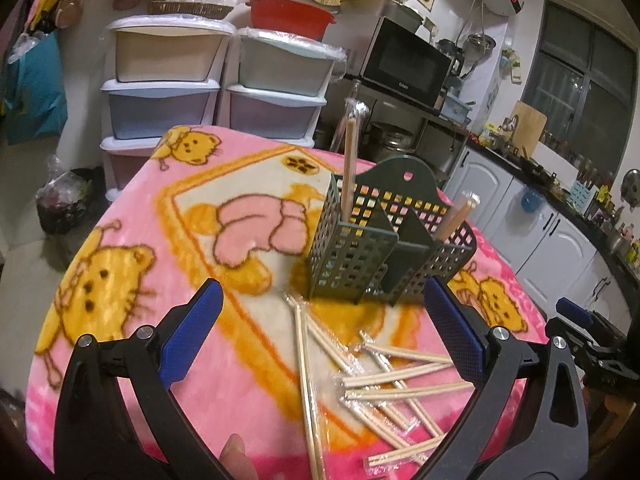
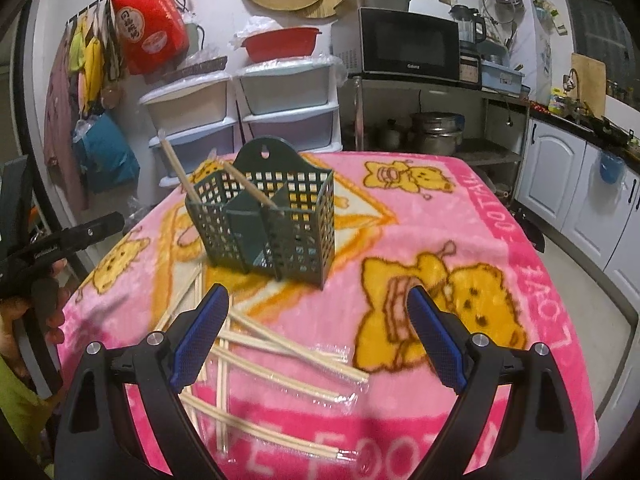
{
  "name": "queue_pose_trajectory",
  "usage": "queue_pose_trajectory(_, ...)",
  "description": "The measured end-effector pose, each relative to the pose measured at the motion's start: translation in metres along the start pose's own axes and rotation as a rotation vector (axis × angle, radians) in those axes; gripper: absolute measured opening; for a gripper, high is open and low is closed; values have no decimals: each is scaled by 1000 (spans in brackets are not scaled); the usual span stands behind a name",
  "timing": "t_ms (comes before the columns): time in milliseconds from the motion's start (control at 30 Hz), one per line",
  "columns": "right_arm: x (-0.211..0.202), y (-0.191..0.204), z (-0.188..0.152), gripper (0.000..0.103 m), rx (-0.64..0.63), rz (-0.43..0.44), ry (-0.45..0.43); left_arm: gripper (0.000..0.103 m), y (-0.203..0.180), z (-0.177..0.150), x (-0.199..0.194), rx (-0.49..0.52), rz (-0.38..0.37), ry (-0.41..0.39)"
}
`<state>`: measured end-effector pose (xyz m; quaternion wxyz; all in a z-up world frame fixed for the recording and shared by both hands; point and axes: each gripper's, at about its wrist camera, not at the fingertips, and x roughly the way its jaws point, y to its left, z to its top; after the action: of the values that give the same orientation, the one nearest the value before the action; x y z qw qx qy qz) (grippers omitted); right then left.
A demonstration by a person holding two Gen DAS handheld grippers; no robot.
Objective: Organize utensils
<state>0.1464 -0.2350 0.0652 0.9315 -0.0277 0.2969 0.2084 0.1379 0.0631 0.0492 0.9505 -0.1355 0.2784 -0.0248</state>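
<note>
Left gripper [image 1: 322,334] wide apart, holding nothing. Right gripper [image 2: 318,336] wide apart too, holding nothing. Wrapped chopsticks [image 1: 394,390] lie on pink blanket [image 1: 132,320], under both grippers. Green basket [image 1: 384,240] stands just past them, two wrapped chopsticks standing inside.

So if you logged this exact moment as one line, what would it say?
left gripper: open, empty | right gripper: open, empty | green holder: two wrapped chopstick pairs standing inside | loose wrapped chopsticks: scattered on pink blanket
</note>
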Motion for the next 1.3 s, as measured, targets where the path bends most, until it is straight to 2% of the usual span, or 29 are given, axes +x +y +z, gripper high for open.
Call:
queue_pose_trajectory(700,24,-23,-47,87,42,-16,111,92,-11,-37,43,32,-5,141)
queue_pose_trajectory(900,36,-32,-56,76,69,-5,149,90,-10,-42,57,20,-16,182)
queue_pose_trajectory(967,41,-36,-59,72,91,7,159,85,-9,-42,61,18,-14,191)
queue_pose_trajectory(1133,53,-42,-65,54,143,38,192,74,-4,-41,70,5,1,217)
queue_pose_trajectory(1300,61,-47,-70,45,184,64,223,68,0,-40,80,5,11,236)
